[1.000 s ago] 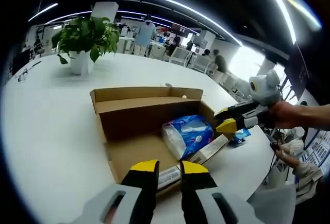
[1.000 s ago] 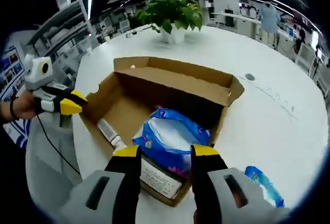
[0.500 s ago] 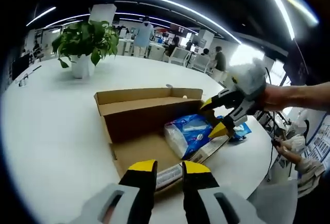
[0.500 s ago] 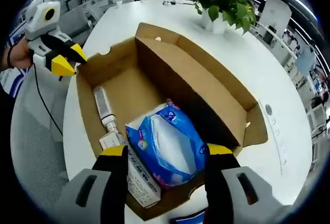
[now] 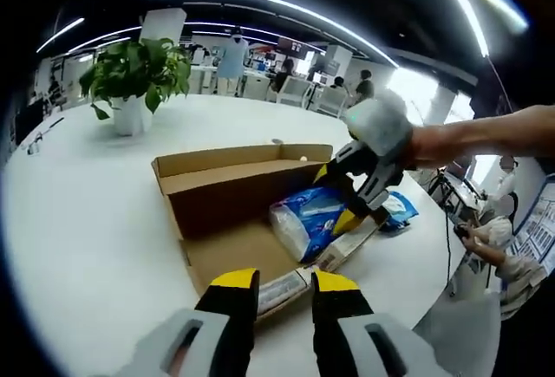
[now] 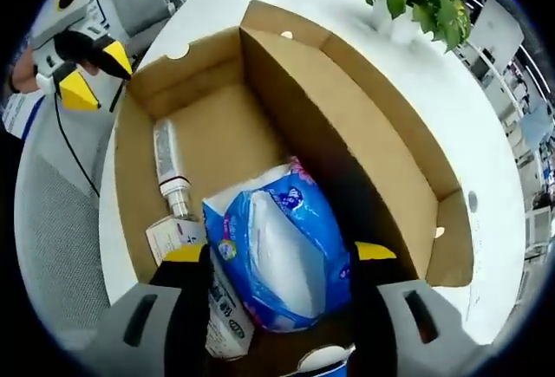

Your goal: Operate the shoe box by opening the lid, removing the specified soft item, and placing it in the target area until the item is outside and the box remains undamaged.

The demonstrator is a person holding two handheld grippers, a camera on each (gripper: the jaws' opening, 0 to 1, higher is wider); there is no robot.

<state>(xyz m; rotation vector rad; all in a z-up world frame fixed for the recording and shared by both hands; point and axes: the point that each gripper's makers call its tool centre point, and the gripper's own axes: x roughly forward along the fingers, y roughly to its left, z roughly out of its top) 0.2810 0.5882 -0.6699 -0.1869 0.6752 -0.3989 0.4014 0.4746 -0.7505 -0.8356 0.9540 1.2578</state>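
We see the box [image 6: 347,126], plain brown cardboard, lying open on a white table [image 5: 78,221], its lid folded back toward a potted plant [image 5: 139,69]. Inside the box lie a crinkly blue-and-white soft pack [image 6: 282,251], a clear tube [image 6: 167,169] and a small white carton [image 6: 221,308] (its print too small to read). The right gripper [image 6: 277,260] reaches into the box, jaws spread either side of the pack; we cannot tell whether they touch it. The left gripper [image 5: 284,280] hovers just outside the box's near wall, jaws slightly apart, holding nothing. Another blue packet [image 5: 396,210] lies on the table beyond the box, partly hidden.
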